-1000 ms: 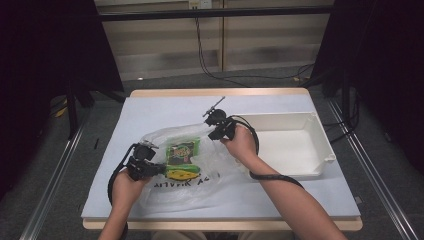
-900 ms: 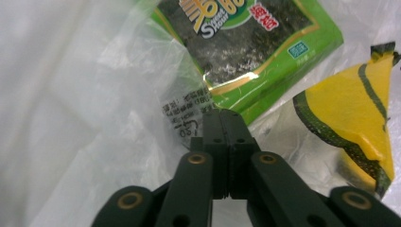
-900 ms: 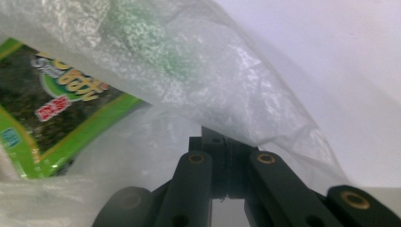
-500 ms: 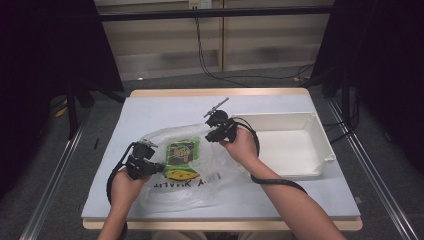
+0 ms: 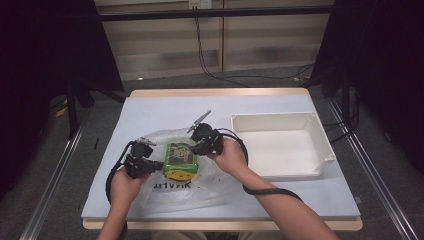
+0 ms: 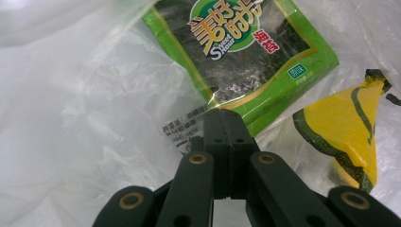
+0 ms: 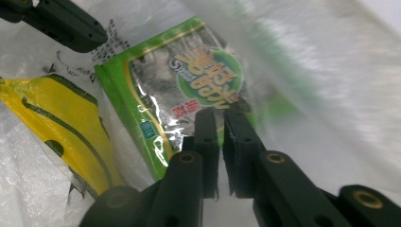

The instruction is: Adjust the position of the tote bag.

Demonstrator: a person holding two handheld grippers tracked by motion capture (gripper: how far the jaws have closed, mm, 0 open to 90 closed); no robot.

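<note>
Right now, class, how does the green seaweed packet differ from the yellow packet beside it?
The green seaweed packet is rectangular with a round logo; the yellow packet is plain with dark green stripes. The green one lies farther from the person in the high view. Both lie inside the clear plastic bag.

At your two o'clock on the table (image 5: pixel 280 107) you have a white rectangular tray (image 5: pixel 320 134), its long side running left to right, sitting on the pale blue-grey table top with its right end close to the table's right edge. A light wooden strip edges the table at twelve o'clock and again at six. Past the far edge, at twelve o'clock, black cables (image 5: pixel 210 65) hang down in front of a pale panelled wall (image 5: pixel 165 45) and trail across the grey floor toward one o'clock. Dark curtains (image 5: pixel 45 60) close off nine and three o'clock. Metal rails (image 5: pixel 55 185) run along the floor on both sides of the table.
</note>
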